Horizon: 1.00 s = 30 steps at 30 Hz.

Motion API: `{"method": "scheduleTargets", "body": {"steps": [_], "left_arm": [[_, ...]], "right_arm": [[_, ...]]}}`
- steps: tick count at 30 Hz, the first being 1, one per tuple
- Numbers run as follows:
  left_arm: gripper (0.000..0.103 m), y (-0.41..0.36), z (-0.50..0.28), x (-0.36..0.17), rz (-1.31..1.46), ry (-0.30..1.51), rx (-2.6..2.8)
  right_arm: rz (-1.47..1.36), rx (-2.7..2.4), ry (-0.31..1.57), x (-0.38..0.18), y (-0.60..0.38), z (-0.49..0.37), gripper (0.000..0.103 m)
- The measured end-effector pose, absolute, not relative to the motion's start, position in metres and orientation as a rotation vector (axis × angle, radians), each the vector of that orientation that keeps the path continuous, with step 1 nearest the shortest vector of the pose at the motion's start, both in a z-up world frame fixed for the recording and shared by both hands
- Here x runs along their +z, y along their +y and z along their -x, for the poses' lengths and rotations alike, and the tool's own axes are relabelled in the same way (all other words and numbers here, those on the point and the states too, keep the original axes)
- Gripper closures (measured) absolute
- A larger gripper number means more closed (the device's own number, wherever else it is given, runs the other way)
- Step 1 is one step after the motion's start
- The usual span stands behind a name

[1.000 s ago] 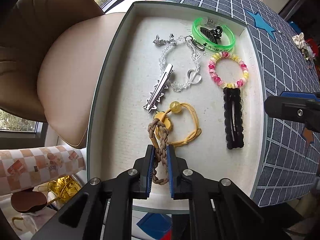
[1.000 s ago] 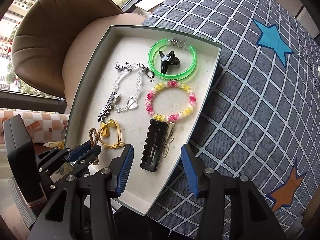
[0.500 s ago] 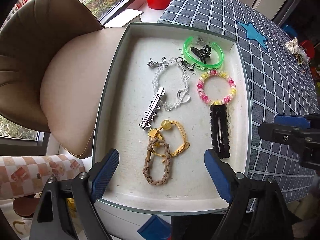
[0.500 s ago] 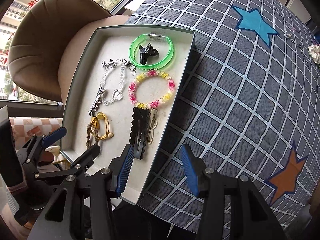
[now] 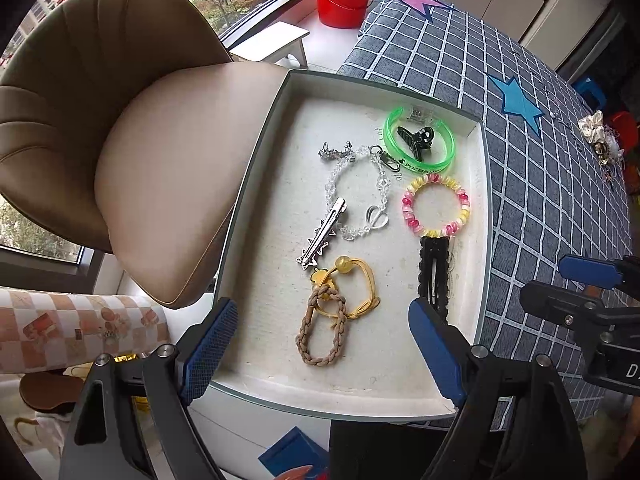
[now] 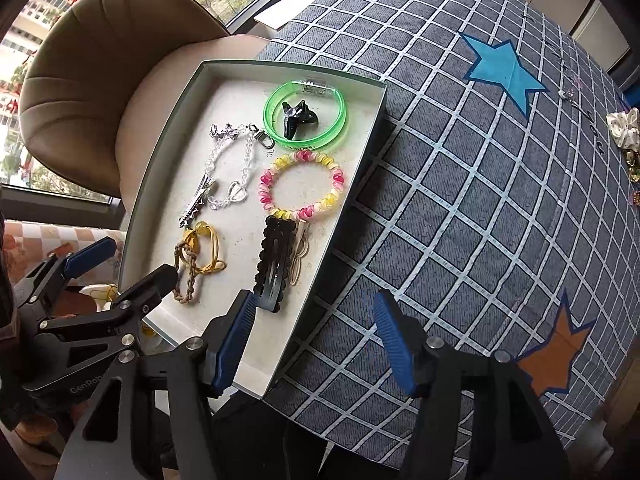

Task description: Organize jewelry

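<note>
— How are the two grippers sitting?

— The left gripper (image 5: pixel 320 328) hangs over the near end of the tray (image 5: pixel 256 184), its blue ribbed fingers (image 5: pixel 208 340) spread wide with nothing between them. The right gripper (image 6: pixel 312 336) is also apart and empty, straddling the tray's right wall at about 6 o'clock in its own view.

— And what is around them, big to small?

— A tan padded chair (image 5: pixel 120 120) at 9 o'clock, then the grey checked cloth (image 6: pixel 480 200) with sewn stars. The shallow grey-rimmed tray has a white, slightly grubby floor. At its far end lies a glossy green plastic bangle (image 5: pixel 420 140) ringing a black claw clip (image 5: pixel 416 140). Toward the middle — a clear bead chain (image 5: pixel 356 188) with a heart charm, and a pink-and-yellow coil band (image 5: pixel 436 206). Nearer, a black scalloped snap clip (image 5: pixel 434 272), a spiky silver clip (image 5: pixel 322 240), a yellow cord tie (image 5: pixel 352 284) and, touching it, a tan braided loop (image 5: pixel 322 330).
</note>
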<state>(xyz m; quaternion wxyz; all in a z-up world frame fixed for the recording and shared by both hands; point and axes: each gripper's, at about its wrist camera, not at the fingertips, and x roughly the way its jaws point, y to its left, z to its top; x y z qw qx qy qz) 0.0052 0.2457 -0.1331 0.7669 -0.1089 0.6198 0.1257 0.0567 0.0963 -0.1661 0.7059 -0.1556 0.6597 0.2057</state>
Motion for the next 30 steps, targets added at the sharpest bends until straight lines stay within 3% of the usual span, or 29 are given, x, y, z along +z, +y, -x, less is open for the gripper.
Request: {"method": "scheduleTargets", "body": {"steps": [1, 3, 5, 6, 16, 18, 30], "left_arm": [[0.01, 0.246, -0.005, -0.131, 0.239, 1.349, 0.274], [0.0, 0.247, -0.004, -0.127, 0.235, 1.36, 0.289], [0.0, 0.247, -0.002, -0.12, 0.224, 1.354, 0.291], [0.0, 0.247, -0.001, -0.115, 0.209, 1.349, 0.301], [0.0, 0.252, 0.011, -0.063, 0.18, 1.275, 0.362], [0.0, 0.253, 0.013, -0.055, 0.191, 1.273, 0.369], [0.0, 0.248, 0.028, -0.026, 0.185, 1.282, 0.38]], "right_arm": [[0.353, 0.46, 1.462, -0.163, 0.097, -0.056, 0.034], [0.368, 0.461, 1.456, -0.159, 0.102, -0.057, 0.034], [0.38, 0.461, 1.449, -0.153, 0.104, -0.057, 0.03], [0.384, 0.462, 1.443, -0.149, 0.105, -0.057, 0.022], [0.41, 0.484, 1.346, -0.106, 0.117, -0.05, 0.018], [0.409, 0.481, 1.323, -0.099, 0.117, -0.048, 0.0], [0.494, 0.488, 1.283, -0.065, 0.128, -0.043, 0.0]]}}
